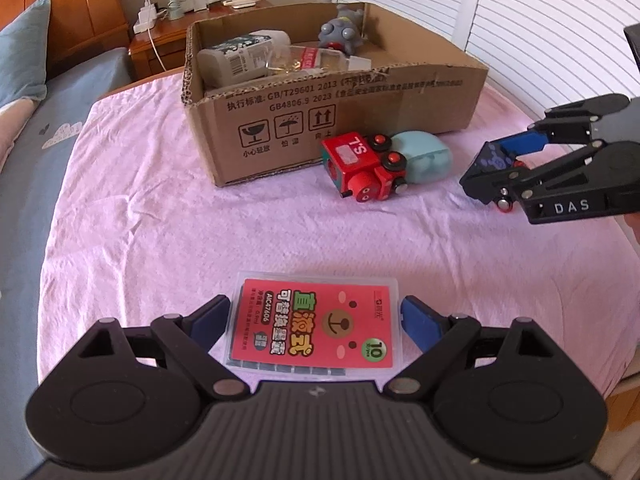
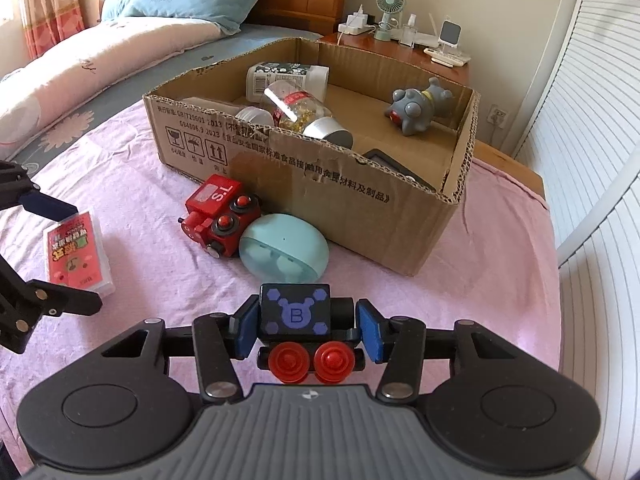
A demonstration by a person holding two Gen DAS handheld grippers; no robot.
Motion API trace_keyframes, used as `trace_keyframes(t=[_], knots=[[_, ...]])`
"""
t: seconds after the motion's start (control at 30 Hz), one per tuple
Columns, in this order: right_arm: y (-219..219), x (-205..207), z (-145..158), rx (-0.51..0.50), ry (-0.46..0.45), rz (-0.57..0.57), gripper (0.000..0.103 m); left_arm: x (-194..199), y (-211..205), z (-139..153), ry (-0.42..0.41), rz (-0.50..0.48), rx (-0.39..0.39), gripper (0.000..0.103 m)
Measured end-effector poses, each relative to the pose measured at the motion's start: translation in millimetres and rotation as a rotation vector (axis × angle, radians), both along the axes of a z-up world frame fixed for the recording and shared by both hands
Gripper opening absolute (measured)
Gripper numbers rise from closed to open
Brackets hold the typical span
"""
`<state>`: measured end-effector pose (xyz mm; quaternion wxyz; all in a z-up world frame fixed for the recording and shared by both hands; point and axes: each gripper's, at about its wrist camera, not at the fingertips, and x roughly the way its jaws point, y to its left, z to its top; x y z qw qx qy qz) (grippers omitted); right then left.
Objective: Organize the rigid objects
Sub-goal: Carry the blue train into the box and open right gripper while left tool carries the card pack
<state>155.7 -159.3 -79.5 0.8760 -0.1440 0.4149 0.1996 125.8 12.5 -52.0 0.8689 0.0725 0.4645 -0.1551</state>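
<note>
Black toy train [image 2: 298, 330] sits squeezed between our right gripper [image 2: 308, 330] pads. Our left gripper [image 1: 314, 320] is spread wide around the refill case [image 1: 314, 320], not quite touching it.

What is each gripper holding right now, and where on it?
The right gripper clamps the black toy train across its sides. The left gripper is open around the red card case, holding nothing.

A black toy train car [image 2: 295, 316] with a purple "B" and red wheels sits clamped between blue pads. A red toy train [image 1: 362, 168], tipped over, touches a mint earbud case [image 1: 426, 160] beside the cardboard box [image 1: 340, 120]. A refill-cartridge case [image 1: 314, 326] lies flat on the pink sheet.
</note>
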Motion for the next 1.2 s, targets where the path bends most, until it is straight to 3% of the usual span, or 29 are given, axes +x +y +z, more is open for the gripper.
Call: trace_keyframes(t=[0.4,0.67,1.1,1.17,1.2], knots=[[-7.0,1.0,40.7,0.061,-0.032,-0.012,0.056,1.1,6.3,27.4,-0.031,-0.067,-0.02,0.091],[-4.7,43.3,75.6,0.089,-0.084,-0.042,0.056,20.2,13.3,58.6,-0.086,-0.091,-0.012,0.091],[5.7,148.5,52.7,0.057,-0.012,-0.134,0.056,55.7,9.3,76.6,-0.151,-0.097,0.01,0.091],[5.4,158.3,49.0,0.059,-0.015,-0.151,0.061,61.5,9.4,76.2,-0.15,-0.093,0.009,0.091],[4.9,160.5,48.3,0.06,-0.023,-0.163,0.074,64.0,9.0,76.3,-0.15,-0.09,0.008,0.091]])
